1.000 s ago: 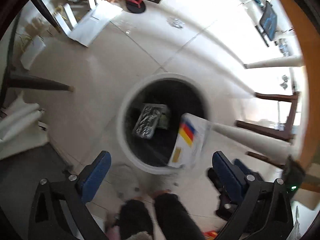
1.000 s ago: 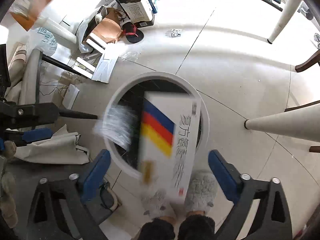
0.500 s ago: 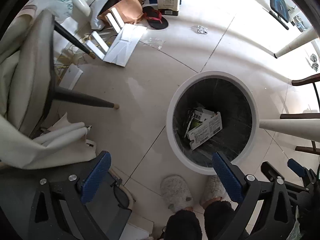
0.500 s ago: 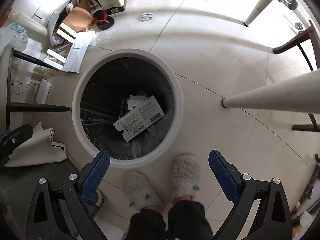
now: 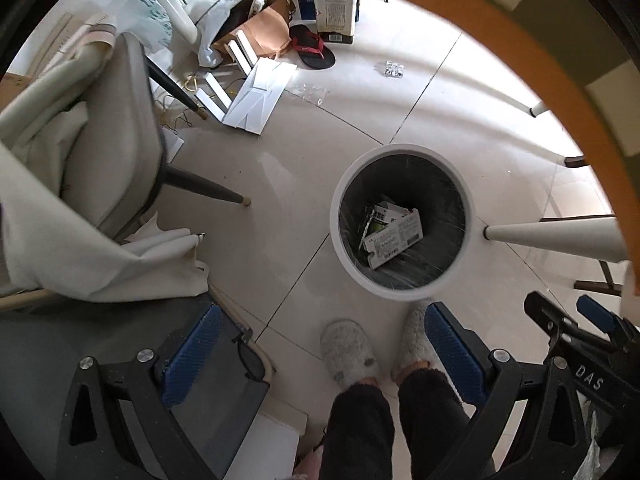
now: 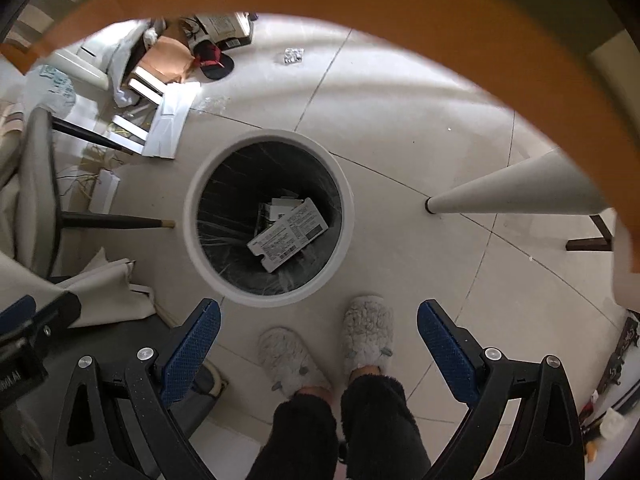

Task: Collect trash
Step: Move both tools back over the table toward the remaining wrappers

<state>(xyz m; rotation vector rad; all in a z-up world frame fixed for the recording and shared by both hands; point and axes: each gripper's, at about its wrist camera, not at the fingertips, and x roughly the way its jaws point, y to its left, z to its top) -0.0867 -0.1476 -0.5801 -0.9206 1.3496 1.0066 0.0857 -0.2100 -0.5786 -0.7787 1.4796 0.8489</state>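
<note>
- Two grippers hang above the floor (image 5: 304, 168), both looking down past the person's slippers (image 6: 366, 330); going left to right:
- At the far left, a chair (image 5: 120, 140) draped with pale cloth (image 5: 80, 256) stands on dark legs, with flattened white cardboard (image 5: 260, 96) and a brown paper bag (image 5: 264, 32) on the floor beyond it.
- Left gripper (image 5: 320, 364): its jaws stand wide apart with nothing between the blue pads; only floor and a slipper show in the gap.
- Near the middle, the white-rimmed bin (image 6: 192, 220) stands on the floor just ahead of the feet. A printed box (image 6: 288, 236) lies flat in its dark liner on top of other packaging, so that piece of trash is already collected.
- Right gripper (image 6: 318, 352): jaws equally wide and holding nothing, hovering just on the near side of the bin.
- Further off, past the bin, a small crinkled foil wrapper (image 6: 294, 55) lies alone on the floor, and a clear scrap (image 5: 306, 92) lies beside the cardboard.
- At the right, a white tapered leg (image 6: 512, 196) touches the floor near the bin, under an orange rim (image 6: 360, 4).
- Judgement: a drop into the bin looks complete, with both grippers free. The next move probably calls for finding another piece, either the foil wrapper or something on the orange-edged furniture, then lining up an open gripper over it.
</note>
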